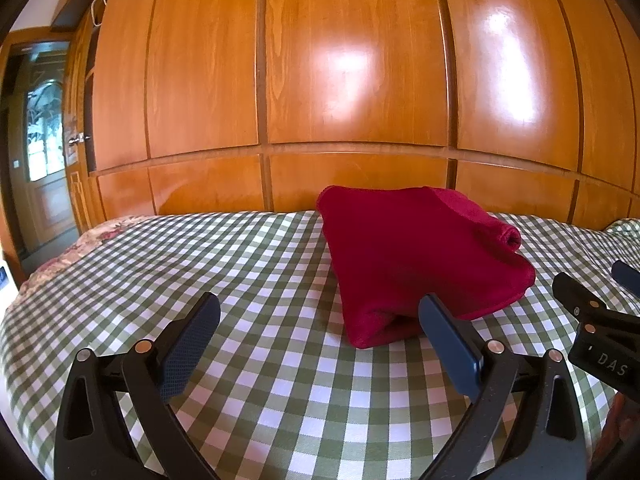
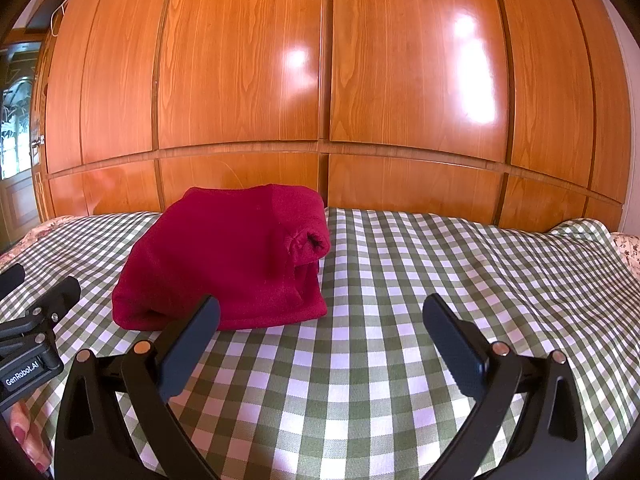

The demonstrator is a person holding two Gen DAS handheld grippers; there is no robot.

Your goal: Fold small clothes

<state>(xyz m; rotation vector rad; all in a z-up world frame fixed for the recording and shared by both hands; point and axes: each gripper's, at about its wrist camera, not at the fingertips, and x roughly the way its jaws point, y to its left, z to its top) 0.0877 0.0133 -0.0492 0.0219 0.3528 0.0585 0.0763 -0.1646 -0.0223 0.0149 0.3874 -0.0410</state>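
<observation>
We find the red garment (image 1: 420, 264) folded compact on the checked bed (image 1: 260, 280), at one o'clock of our left gripper (image 1: 320, 336) and eleven of our right gripper (image 2: 322, 336), both spread wide and empty, apparently released.

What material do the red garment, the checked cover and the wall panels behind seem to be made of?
Red garment: probably fleece or soft knit, with a matte, fuzzy surface. Checked cover: woven cloth, perhaps cotton; the weave texture shows near the camera. Wall panels: wood or wood veneer, with visible grain and a glossy varnish with bright reflections.
</observation>
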